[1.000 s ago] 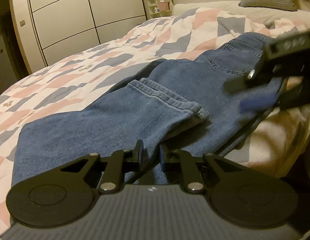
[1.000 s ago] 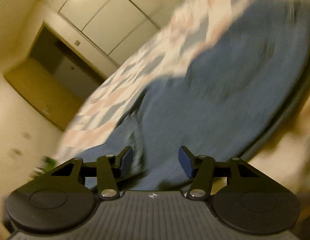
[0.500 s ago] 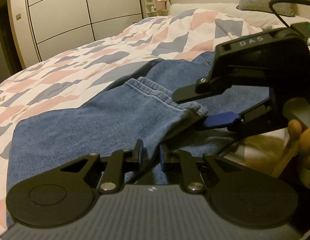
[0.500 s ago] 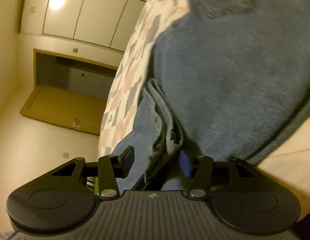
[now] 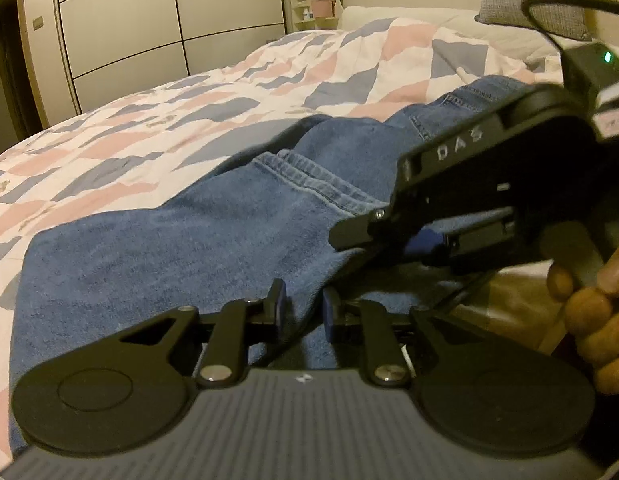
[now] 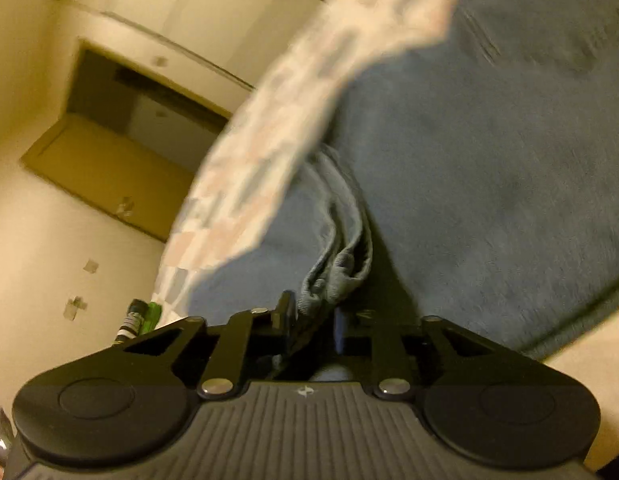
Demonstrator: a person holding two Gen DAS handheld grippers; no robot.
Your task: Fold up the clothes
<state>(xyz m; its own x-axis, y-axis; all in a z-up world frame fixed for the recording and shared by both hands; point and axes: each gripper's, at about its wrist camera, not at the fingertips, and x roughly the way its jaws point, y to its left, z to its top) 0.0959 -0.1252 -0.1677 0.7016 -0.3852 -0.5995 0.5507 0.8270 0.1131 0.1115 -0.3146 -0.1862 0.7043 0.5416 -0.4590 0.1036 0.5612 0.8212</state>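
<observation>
Since half a second ago the right gripper [image 6: 309,314] has narrowed from a spread stance over the hem to a pinch on the bunched leg hem of the jeans [image 6: 489,168], seen in the left view at [image 5: 393,240] with a hand [image 5: 589,292] on its grip. Denim is also nipped between the nearly closed fingers of the left gripper [image 5: 301,306], at the folded edge nearest the camera. Beyond both, the jeans [image 5: 181,248] lie folded across the patterned bedspread [image 5: 229,92], waistband toward the pillows.
</observation>
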